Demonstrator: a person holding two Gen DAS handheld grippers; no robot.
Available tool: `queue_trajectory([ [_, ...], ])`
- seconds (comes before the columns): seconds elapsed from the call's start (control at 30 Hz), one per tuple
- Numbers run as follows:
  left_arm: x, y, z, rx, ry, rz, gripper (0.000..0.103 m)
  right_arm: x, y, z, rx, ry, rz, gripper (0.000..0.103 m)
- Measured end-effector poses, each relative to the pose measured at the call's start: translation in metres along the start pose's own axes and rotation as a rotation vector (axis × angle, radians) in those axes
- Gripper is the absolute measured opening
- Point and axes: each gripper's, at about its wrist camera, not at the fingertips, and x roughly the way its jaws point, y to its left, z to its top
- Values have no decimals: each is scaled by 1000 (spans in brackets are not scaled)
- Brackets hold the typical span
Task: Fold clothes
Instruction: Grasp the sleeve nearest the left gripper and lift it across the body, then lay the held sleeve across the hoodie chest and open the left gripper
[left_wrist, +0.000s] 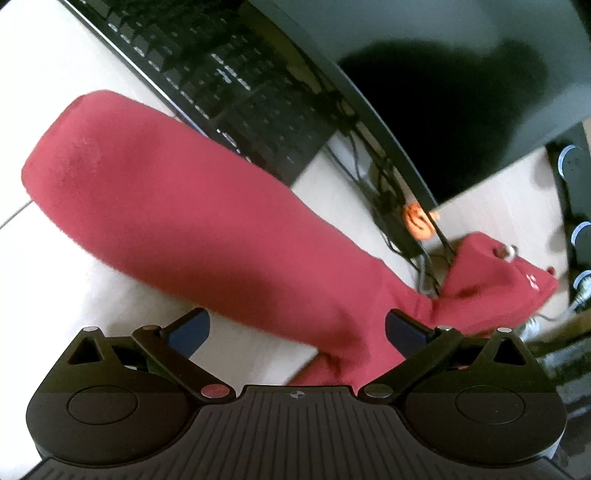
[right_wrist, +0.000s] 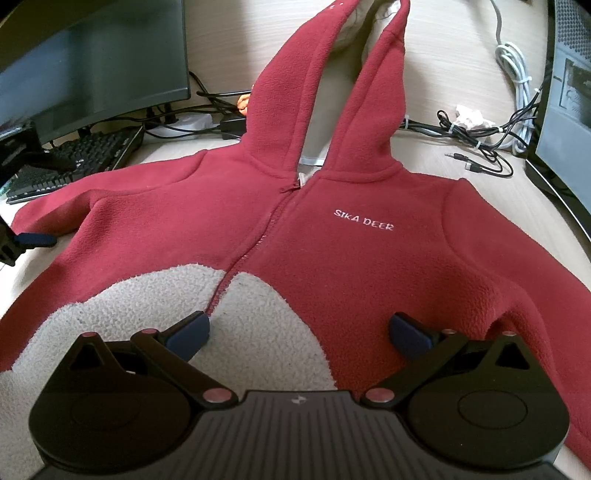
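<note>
A small red hoodie (right_wrist: 332, 236) lies flat on a pale wooden desk (right_wrist: 461, 44), front side up, with its zipper (right_wrist: 255, 236) closed down the middle. White letters (right_wrist: 364, 220) on the chest say SIKA DEER. A big fuzzy cream patch (right_wrist: 155, 314) covers the belly. The hood (right_wrist: 343, 74) stretches away toward the far side of the desk. The right gripper (right_wrist: 298, 334) hangs over the lower part of the hoodie, right above the cream patch and the red cloth beside it. Its jaws are spread wide and hold nothing. The left gripper (left_wrist: 297, 330) is at the side of the hoodie, near one sleeve (left_wrist: 177, 206). The sleeve runs between its two blue fingertips (left_wrist: 188, 328). Its jaws are wide too, and they do not pinch the cloth. In the right wrist view, one blue fingertip of the left gripper (right_wrist: 35, 240) shows at the end of that same sleeve. A black keyboard (left_wrist: 221, 74) sits just past the sleeve, and the sleeve's edge lies over a corner of it. A dark monitor (right_wrist: 92, 59) stands behind the keyboard. Black cables (right_wrist: 476, 129) and a white cable (right_wrist: 515, 70) lie in a tangle on the desk beside the hood. A little orange thing (left_wrist: 419, 223) sits among the wires by the monitor; it is too blurry to tell what it is.
</note>
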Motion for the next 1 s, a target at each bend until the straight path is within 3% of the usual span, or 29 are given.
queue_trajectory([
  [0.27,15,-5,10,113,-186,104,102,-1,-2,0,1,-1,6,103],
  [0.37,23,-13,7,178,-215,170,100,-1,-2,-1,0,-1,7,103],
  [0.5,24,-15,3,154,-205,115,97,-2,-3,-1,5,-4,11,103],
  [0.57,26,-16,5,181,-234,129,73,-2,-4,-1,10,-6,15,103],
  [0.7,28,-21,11,296,-291,136,58,-3,-6,-1,19,-11,23,103],
  [0.8,3,-56,7,430,-351,32,58,-4,-7,-1,26,-14,29,103],
  [0.9,-27,-115,-10,643,-392,-149,58,-16,-16,0,85,-57,21,103],
  [1.0,-35,-167,-46,854,-349,-313,68,-46,-32,-2,179,-149,-5,103],
])
